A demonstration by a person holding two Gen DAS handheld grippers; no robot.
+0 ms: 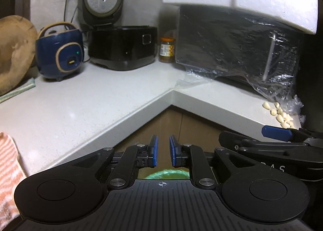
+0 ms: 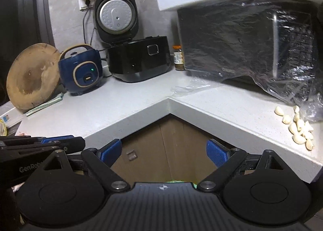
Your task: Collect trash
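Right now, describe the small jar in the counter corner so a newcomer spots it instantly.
Start at the big black plastic-wrapped appliance on the right run of the counter. In the corner just left of it, before the black rice cooker with its lid up, stands the jar. It is the only narrow thing there: orange lid, pale label, dark contents.

Both views are taken from in front of the inner corner of the countertop (image 1: pixel 84 110), angled slightly downward. The blue cooker (image 1: pixel 60 53) (image 2: pixel 80 71) and the wrapped oven (image 1: pixel 238 49) (image 2: pixel 248 49) are shared. The left view is set nearer, so the cooker is pushed to its left edge.
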